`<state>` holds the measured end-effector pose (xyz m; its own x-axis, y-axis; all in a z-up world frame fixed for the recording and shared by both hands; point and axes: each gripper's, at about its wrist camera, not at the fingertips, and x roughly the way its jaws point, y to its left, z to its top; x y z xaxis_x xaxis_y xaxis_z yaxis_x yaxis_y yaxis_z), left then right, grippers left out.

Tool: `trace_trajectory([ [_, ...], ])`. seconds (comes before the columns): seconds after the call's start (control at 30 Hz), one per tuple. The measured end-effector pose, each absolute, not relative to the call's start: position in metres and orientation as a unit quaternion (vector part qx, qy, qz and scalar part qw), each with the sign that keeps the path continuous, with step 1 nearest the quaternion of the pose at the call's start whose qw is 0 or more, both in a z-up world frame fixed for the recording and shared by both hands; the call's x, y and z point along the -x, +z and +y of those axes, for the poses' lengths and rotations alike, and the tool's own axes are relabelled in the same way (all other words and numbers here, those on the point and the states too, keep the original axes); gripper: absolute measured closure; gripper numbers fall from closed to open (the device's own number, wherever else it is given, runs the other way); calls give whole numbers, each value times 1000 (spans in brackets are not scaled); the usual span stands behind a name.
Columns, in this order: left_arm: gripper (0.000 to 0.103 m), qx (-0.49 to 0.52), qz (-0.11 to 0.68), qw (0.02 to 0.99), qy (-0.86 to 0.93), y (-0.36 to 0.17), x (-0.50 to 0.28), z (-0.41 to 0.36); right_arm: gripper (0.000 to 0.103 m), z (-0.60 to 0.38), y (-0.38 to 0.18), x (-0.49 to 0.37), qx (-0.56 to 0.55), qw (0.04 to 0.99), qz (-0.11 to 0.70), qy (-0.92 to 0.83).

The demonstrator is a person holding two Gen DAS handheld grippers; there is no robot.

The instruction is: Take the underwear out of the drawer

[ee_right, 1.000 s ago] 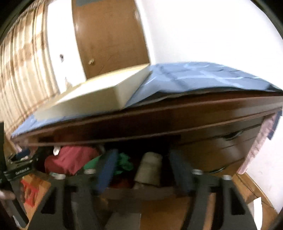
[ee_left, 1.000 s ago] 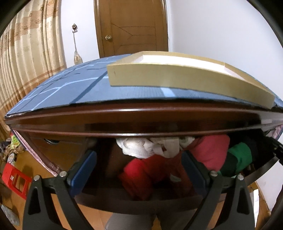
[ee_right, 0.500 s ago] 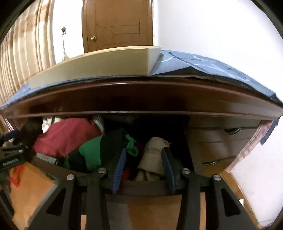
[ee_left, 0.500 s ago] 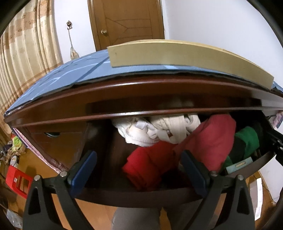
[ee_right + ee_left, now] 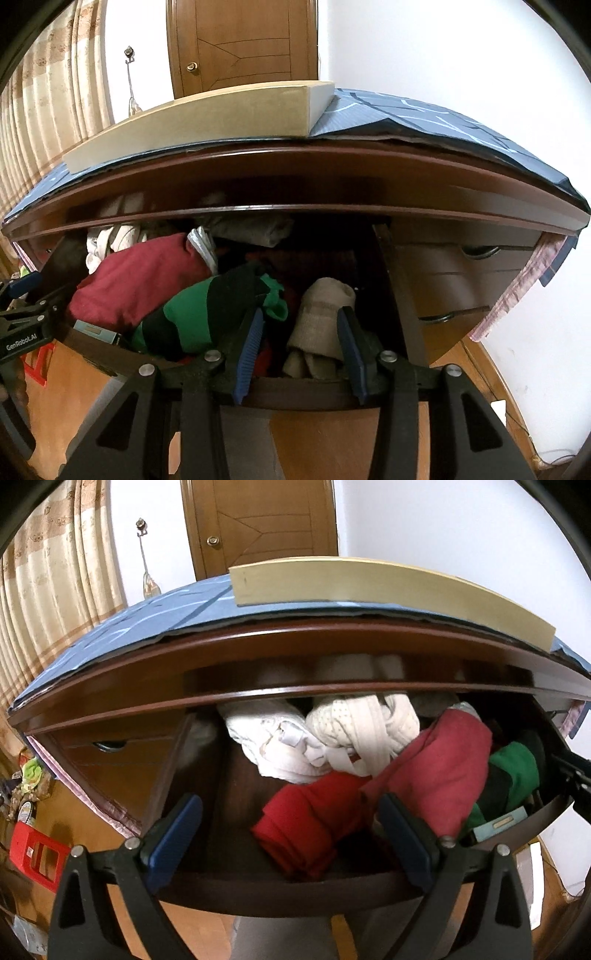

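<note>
The top drawer (image 5: pixel 295 882) of a dark wooden dresser stands pulled out, stuffed with clothes. White underwear (image 5: pixel 321 738) lies bunched at the back, with a red garment (image 5: pixel 306 827) and a maroon one (image 5: pixel 436 771) in front. My left gripper (image 5: pixel 290 834) hovers open over the drawer's front edge, the red garment beyond its blue pads. In the right wrist view, my right gripper (image 5: pixel 301 350) is open and narrowed around a beige rolled piece (image 5: pixel 321 317). The right pad is beside the roll, with a gap at the left pad. A green and black garment (image 5: pixel 207 314) lies left of it.
A cream box (image 5: pixel 369 583) sits on a blue patterned cloth (image 5: pixel 147 627) covering the dresser top, which overhangs the drawer. Closed drawers with handles (image 5: pixel 476 251) flank the open one. A small teal box (image 5: pixel 498 823) lies at the drawer's front. A red stool (image 5: pixel 33 853) stands on the floor.
Both views now look deeper into the drawer, showing more of the clothes. The right gripper's view has levelled out, and its jaws have narrowed around the beige roll.
</note>
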<state>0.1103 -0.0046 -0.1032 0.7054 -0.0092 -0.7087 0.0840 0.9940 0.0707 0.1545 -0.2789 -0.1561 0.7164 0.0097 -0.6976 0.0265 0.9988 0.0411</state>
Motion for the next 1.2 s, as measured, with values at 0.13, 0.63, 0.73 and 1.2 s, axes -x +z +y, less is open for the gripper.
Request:
trace_trajectory([
  [0.13, 5, -54, 382, 922, -27, -102, -103, -5, 58, -278, -155, -145, -23, 925, 379, -4],
  [0.63, 5, -81, 382, 919, -51, -101, -61, -9, 58, -283, -156, -113, -25, 921, 390, 7],
  [0.73, 5, -80, 383, 919, -55, -101, -55, -8, 58, -283, -155, -109, -25, 918, 396, 10],
  [1.2, 6, -70, 383, 920, -55, -102, -40, -5, 58, -284, -155, -100, -18, 908, 419, 21],
])
